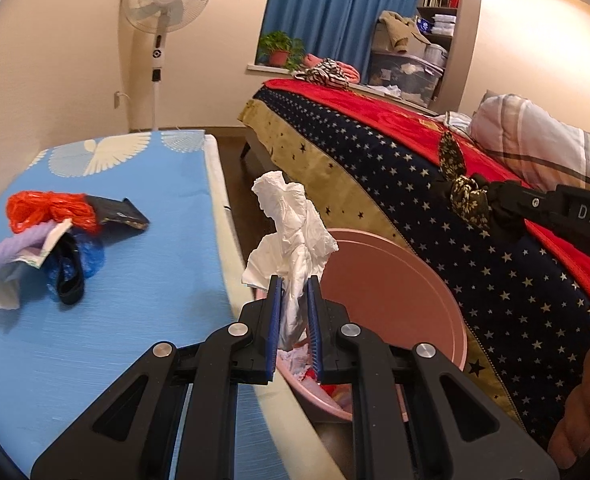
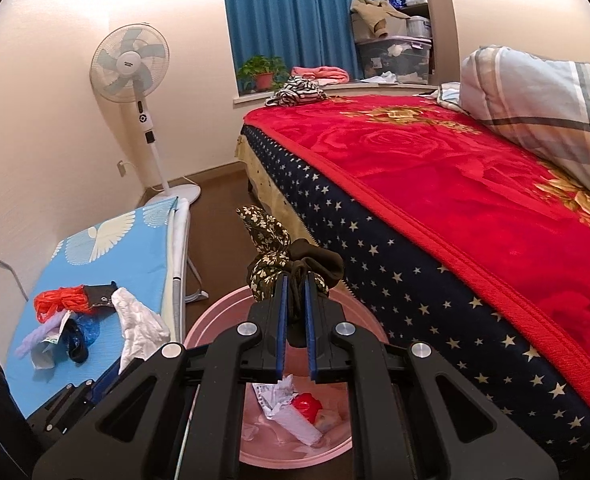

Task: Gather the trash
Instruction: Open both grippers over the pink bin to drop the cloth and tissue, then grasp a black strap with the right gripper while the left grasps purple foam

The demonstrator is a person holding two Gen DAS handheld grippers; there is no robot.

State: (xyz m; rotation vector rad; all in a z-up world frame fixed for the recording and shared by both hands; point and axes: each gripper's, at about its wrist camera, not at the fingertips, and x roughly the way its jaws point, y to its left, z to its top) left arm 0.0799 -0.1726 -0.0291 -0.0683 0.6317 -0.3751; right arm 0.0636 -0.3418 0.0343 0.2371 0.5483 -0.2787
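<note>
Progress is partial: my left gripper (image 1: 295,320) clenches a crumpled white tissue (image 1: 291,224) above the pink bin (image 2: 295,432), my right gripper (image 2: 295,320) a dark floral scrunchie (image 2: 283,268). Bin already holds scraps (lower centre of frame). Remaining litter pile (image 1: 51,240) sits mid-left on the blue board (image 1: 143,300). Bed (image 2: 455,208) right, fan (image 1: 167,0) upper left.

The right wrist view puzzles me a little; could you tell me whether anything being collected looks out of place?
Yes: the right gripper is shut on a dark floral fabric scrunchie above the pink plastic bin, which holds crumpled paper. A hair accessory hardly looks like trash.
</note>
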